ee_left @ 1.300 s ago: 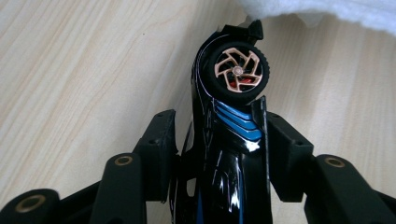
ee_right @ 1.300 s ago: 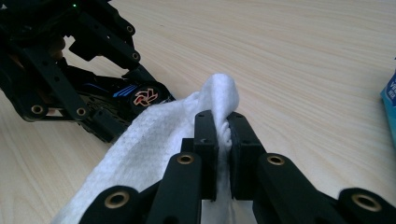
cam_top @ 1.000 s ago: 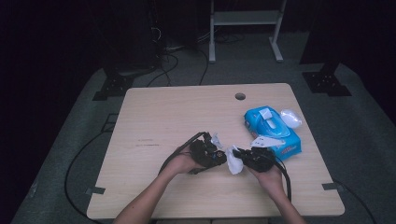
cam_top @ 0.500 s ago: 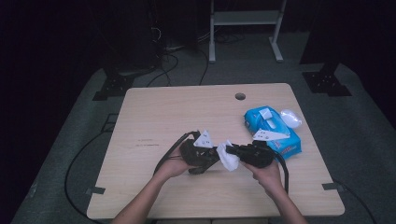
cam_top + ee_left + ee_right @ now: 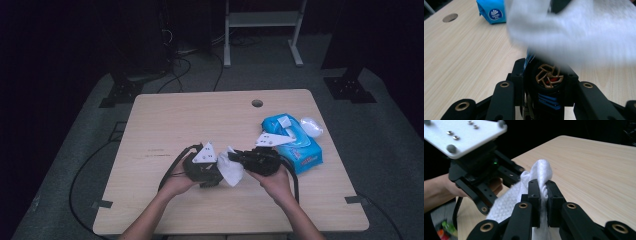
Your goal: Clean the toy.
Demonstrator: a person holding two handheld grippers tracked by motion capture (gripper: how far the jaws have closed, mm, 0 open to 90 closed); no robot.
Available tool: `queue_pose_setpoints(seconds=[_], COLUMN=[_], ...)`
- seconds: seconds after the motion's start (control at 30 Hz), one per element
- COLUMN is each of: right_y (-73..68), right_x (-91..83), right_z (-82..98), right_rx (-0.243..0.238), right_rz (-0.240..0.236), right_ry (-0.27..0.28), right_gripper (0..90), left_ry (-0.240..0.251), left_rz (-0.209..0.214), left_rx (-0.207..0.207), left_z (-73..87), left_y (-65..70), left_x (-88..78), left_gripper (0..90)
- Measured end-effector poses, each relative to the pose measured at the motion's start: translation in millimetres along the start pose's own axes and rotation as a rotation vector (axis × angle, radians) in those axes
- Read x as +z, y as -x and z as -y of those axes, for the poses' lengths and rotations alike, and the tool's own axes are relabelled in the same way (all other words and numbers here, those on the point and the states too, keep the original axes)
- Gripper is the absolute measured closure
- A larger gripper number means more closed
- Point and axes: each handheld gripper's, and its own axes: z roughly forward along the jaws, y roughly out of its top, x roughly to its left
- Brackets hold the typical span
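Pinching the white wipe (image 5: 231, 171) just left of the blue wipe pack (image 5: 294, 141), our right gripper (image 5: 543, 192) has its jaws clamped on the cloth. Our left gripper (image 5: 214, 170) has just closed, apparently on the same wipe, though blur hides the pads.

R gripper (image 5: 543, 195) clamped on white wipe (image 5: 509, 205), L gripper (image 5: 506, 173) beside
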Motion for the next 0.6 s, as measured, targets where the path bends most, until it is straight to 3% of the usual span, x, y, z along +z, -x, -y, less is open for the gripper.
queue_pose_setpoints(seconds=[0.13, 0.3, 0.43, 0.6], right_y=[-6.1, 8.2, 7.0, -5.7], right_x=[4.5, 0.5, 1.0, 8.8], right_z=[-6.1, 1.3, 2.6, -7.4], right_rx=[-0.05, -0.034, -0.005, -0.024], right_rz=[0.012, 0.082, 0.044, -0.019], right_ry=[-0.032, -0.073, -0.051, -0.024], right_gripper=[83.0, 83.0, 83.0, 83.0], left_ry=[0.016, 0.031, 0.029, 0.026], left_rz=[-0.009, -0.014, -0.013, -0.013], left_rx=[-0.014, -0.019, -0.015, -0.005], left_z=[5.2, 9.0, 8.6, 7.0], left_y=[-1.0, -2.0, -1.9, 1.1], left_x=[-5.5, -9.3, -8.5, -7.4], left_gripper=[64.3, 64.3, 64.3, 64.3])
